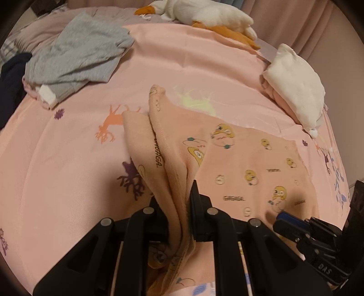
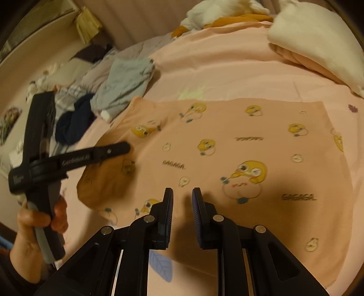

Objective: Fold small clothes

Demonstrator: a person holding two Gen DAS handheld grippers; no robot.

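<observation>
Holding one edge of the pink shirt [image 1: 238, 173] on the bed [image 1: 193, 63], our left gripper [image 1: 175, 200] fingers pinch tight. Our right gripper [image 2: 182, 200] fingers are a little apart, empty. Pulling hard could bunch the shirt.

A peach cotton baby shirt printed with yellow ducks [image 2: 227, 154] lies spread on the bed's pink printed sheet [image 1: 68, 159]. Behind it to the left sits a crumpled grey garment [image 1: 75, 57], behind right a folded white cloth pile [image 1: 298, 84], and farthest back a white plush goose [image 1: 204, 16].
</observation>
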